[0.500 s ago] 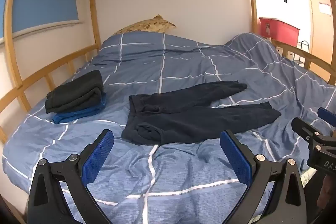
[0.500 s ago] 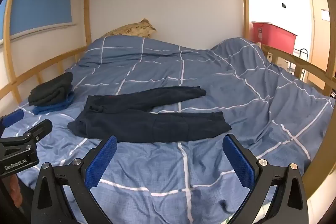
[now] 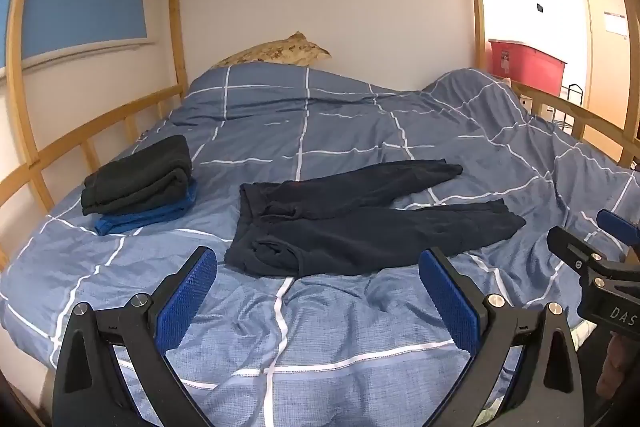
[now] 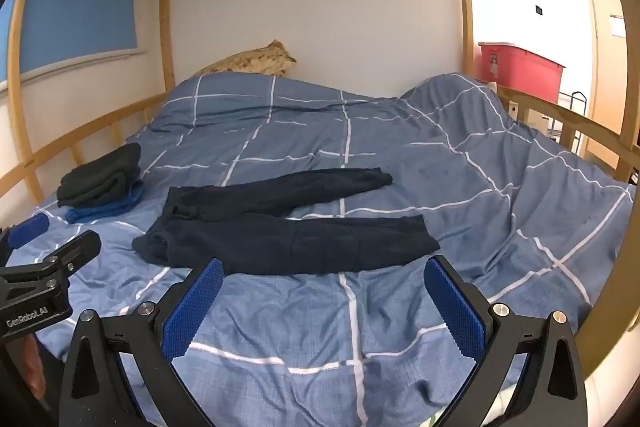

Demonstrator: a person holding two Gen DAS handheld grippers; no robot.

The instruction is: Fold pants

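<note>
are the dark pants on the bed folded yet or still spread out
Spread out, not folded. The dark pants lie flat on the blue duvet with both legs stretched apart; only the waist is rumpled.

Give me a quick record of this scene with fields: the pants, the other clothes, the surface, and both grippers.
pants: dark pants lie unfolded on the bed, legs spread apart, waist toward the stack
other clothes: folded stack, dark garment on a blue one, beside the waist
surface: blue checked duvet, rumpled
left gripper: open, empty, short of the pants
right gripper: open, empty, short of the pants
</note>
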